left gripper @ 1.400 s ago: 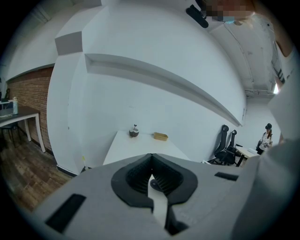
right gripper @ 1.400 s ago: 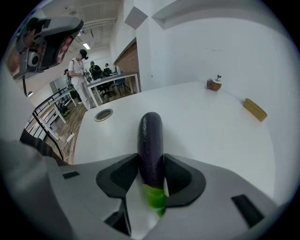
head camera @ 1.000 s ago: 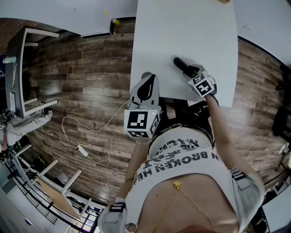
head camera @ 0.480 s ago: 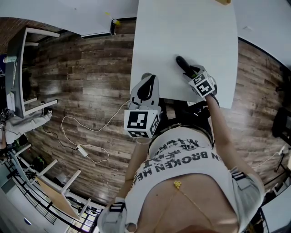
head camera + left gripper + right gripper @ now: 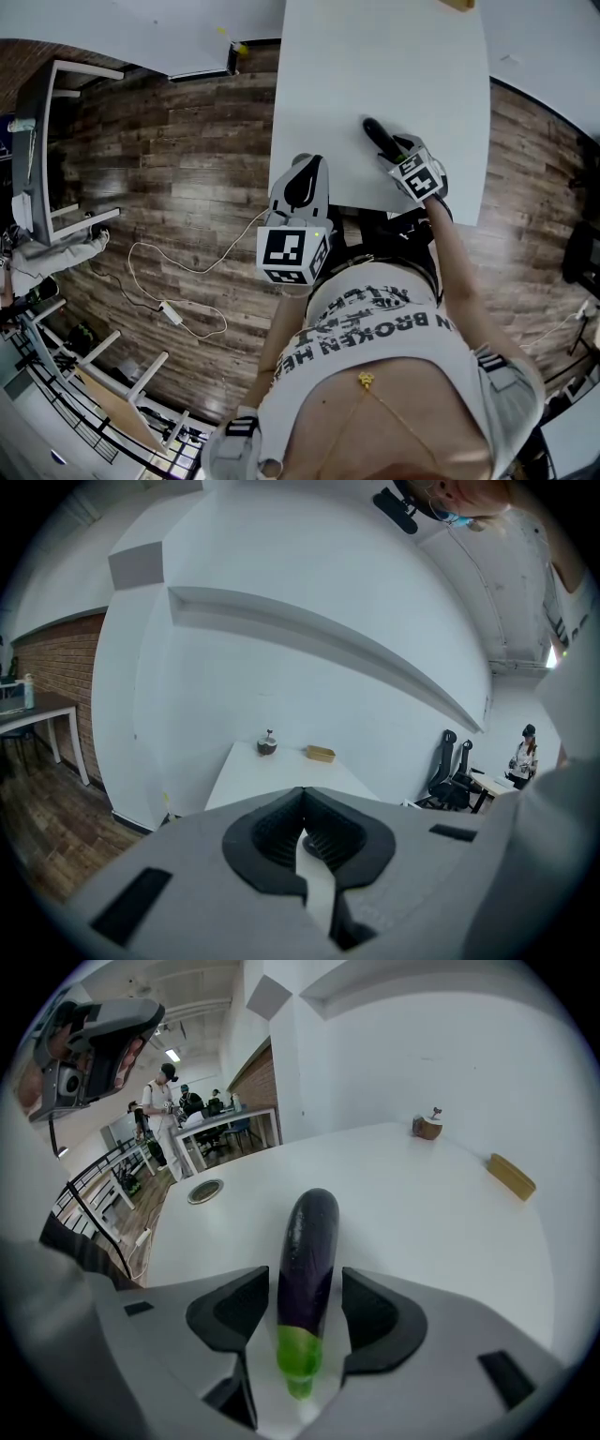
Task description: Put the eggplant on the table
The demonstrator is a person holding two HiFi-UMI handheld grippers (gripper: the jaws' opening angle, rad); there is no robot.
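Right gripper [image 5: 306, 1285] is released, jaws apart. The eggplant [image 5: 310, 1232] lies on the table [image 5: 441, 1232] between them, green end nearest the gripper body. Left gripper [image 5: 302, 841] is clenched and empty. Risk: a skewed pull-back could snag a jaw and roll the eggplant.

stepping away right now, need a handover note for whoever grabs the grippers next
Left gripper: shut, empty, held by the table's near edge.
Right gripper: jaws apart on either side of the eggplant, a gap showing on each side.
Eggplant: lying on the white table, green stem end toward the gripper.
Done: it looks set down and released.
Left: probably just draw the right gripper back clear.
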